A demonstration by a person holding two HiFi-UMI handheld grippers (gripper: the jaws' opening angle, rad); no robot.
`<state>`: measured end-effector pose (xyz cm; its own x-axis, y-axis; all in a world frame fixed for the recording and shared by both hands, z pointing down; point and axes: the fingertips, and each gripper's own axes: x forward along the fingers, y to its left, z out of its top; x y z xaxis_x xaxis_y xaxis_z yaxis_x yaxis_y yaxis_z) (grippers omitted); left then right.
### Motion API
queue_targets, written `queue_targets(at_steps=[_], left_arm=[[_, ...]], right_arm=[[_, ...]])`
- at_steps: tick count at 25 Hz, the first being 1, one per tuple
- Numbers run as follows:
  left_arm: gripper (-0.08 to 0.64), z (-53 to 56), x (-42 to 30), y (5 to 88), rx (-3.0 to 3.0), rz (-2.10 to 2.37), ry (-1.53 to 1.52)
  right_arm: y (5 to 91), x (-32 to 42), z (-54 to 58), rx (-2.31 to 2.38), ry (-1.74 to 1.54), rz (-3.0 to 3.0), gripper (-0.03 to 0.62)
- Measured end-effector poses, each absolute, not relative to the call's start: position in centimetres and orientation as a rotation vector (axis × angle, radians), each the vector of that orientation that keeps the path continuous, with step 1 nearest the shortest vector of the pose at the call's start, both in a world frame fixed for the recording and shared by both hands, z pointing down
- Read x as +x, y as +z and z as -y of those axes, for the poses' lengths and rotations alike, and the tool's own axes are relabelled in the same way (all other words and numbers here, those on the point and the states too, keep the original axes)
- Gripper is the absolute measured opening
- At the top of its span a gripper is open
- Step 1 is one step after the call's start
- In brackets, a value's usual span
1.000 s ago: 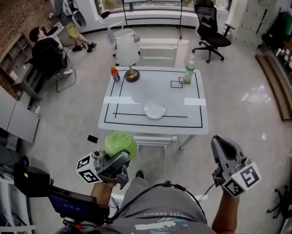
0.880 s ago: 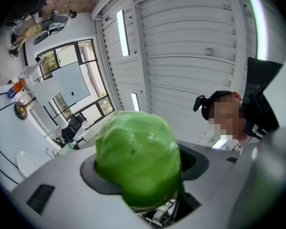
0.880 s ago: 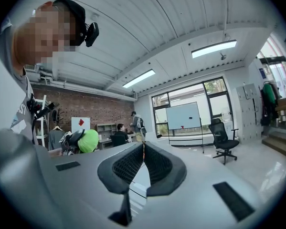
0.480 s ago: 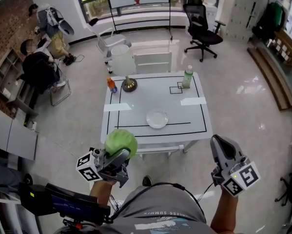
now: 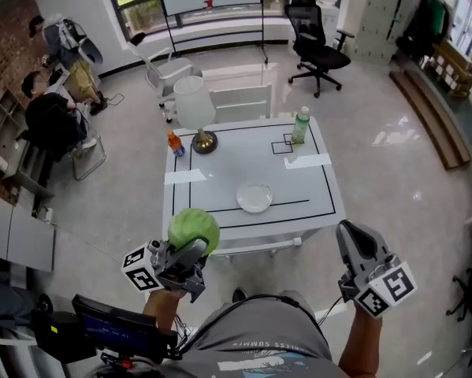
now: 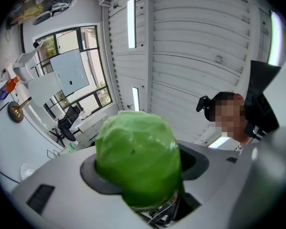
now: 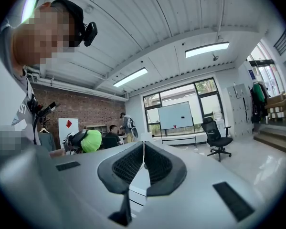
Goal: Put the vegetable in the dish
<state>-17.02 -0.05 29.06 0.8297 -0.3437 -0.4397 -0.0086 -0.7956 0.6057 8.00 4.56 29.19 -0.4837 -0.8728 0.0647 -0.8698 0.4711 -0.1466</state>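
A round green cabbage is clamped between the jaws of my left gripper, held in the air in front of the table's near edge. In the left gripper view the cabbage fills the gap between the jaws. A clear glass dish lies on the white table, near its front centre, ahead and to the right of the cabbage. My right gripper is held low at the right, off the table, its jaws shut together with nothing between them; its own view shows the pads meeting.
On the table stand a white-shaded lamp, a small orange bottle and a green-capped bottle. A white chair is pushed in at the far side. A black office chair and seated people are farther off.
The view has shifted so the table and dish appear slightly nearer and more to the right. Both grippers keep the same pose; the cabbage stays gripped.
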Motion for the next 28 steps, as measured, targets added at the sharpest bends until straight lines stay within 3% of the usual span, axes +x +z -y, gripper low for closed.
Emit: queue_targets(at_steps=[19,28], left_arm=[[0.302,5.6,-7.1,31.3,2.270,0.326,-0.791],[0.302,6.3,-4.2,36.5,2.179,0.348,-0.652]], right_arm=[[31.8,17.8,3.1,-1.531,-0.390,-2.724,0.008],[37.3,17.8,5.3,-1.516,-0.658,-2.662,0.009]])
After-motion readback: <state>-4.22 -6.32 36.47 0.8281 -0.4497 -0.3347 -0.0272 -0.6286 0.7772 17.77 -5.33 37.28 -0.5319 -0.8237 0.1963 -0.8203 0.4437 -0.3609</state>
